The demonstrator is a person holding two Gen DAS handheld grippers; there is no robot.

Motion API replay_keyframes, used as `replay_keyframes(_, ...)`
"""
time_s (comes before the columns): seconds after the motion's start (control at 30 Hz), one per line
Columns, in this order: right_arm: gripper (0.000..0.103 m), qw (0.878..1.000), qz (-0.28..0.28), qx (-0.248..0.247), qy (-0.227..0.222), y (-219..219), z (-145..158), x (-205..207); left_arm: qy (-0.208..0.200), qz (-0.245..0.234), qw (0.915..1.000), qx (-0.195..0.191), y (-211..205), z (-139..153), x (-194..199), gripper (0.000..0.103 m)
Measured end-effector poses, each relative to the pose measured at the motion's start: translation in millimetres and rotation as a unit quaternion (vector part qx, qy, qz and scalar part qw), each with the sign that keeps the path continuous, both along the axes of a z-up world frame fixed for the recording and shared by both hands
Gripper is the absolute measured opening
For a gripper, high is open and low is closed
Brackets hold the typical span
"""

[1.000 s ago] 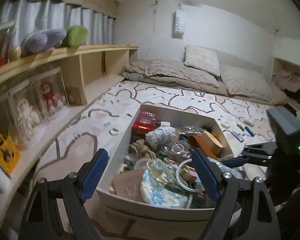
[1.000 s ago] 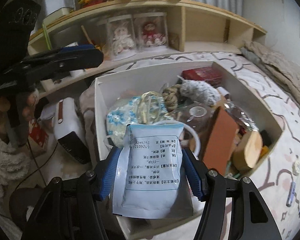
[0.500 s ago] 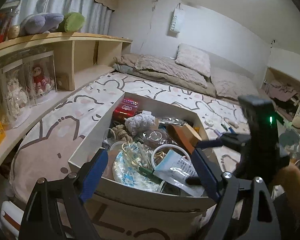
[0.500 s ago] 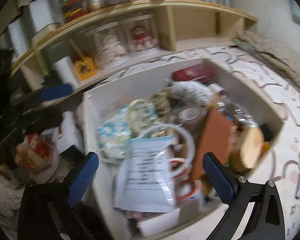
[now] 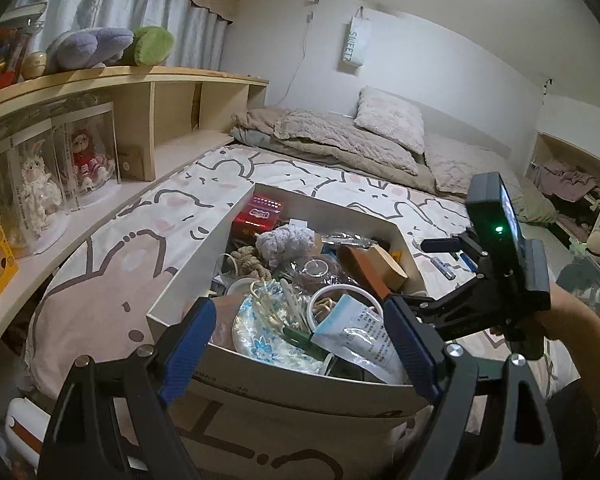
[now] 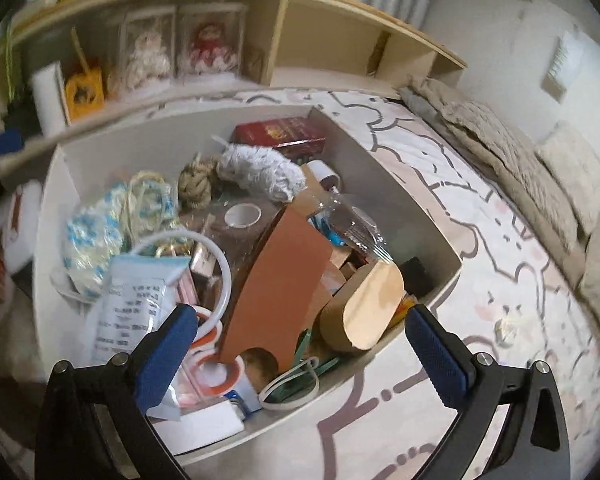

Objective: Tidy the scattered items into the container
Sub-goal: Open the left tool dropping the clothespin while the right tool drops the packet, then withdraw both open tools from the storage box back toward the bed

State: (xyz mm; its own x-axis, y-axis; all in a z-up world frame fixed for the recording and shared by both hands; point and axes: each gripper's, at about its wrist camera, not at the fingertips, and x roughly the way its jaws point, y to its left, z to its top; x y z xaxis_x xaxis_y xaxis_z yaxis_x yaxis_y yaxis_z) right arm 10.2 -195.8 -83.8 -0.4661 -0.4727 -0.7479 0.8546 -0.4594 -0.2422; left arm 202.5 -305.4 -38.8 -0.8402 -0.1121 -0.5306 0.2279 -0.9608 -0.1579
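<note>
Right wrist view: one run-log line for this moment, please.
right gripper: open, empty | packet: lying in box | left gripper: open, empty

Two boxed dolls (image 5: 66,160) are standing on the wooden shelf (image 5: 148,80) at the left of the frame. Plush toys (image 5: 108,46) are lying on top, and pillows (image 5: 392,118) are resting on the bed (image 5: 180,216) at upper centre.
</note>
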Motion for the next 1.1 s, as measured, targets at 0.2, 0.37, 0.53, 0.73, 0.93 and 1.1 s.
replay_keyframes(0.2, 0.103, 0.998, 0.049, 0.035, 0.032, -15.1, -4.3, 9.0, -0.007, -0.006, 0.9999, -0.007, 0.7, -3.4, 2.3, 0.086)
replay_keyframes(0.37, 0.103, 0.997, 0.065, 0.031, 0.011, -23.2, -3.8, 13.6, -0.003, -0.004, 1.0, 0.002, -2.1, -1.5, 4.6, 0.086)
replay_keyframes(0.53, 0.103, 0.996, 0.069, 0.001, -0.056, -26.5, -1.9, 13.3, -0.001, -0.007, 1.0, 0.005, -1.7, 0.8, 4.2, 0.086)
replay_keyframes(0.73, 0.103, 0.984, 0.106, -0.033, -0.138, -24.5, 4.1, 21.7, 0.001, -0.008, 0.9999, 0.011, -2.3, 2.5, 5.4, 0.086)
replay_keyframes(0.93, 0.103, 0.986, 0.119, -0.022, -0.119, -31.6, 4.7, 39.2, 0.001, -0.006, 0.9999, 0.013, -2.7, 3.9, 5.4, 0.086)
replay_keyframes(1.1, 0.103, 0.995, 0.069, 0.002, -0.073, -30.1, 0.9, 26.3, 0.0, -0.008, 0.9999, 0.007, 0.9, 5.5, 8.3, 0.086)
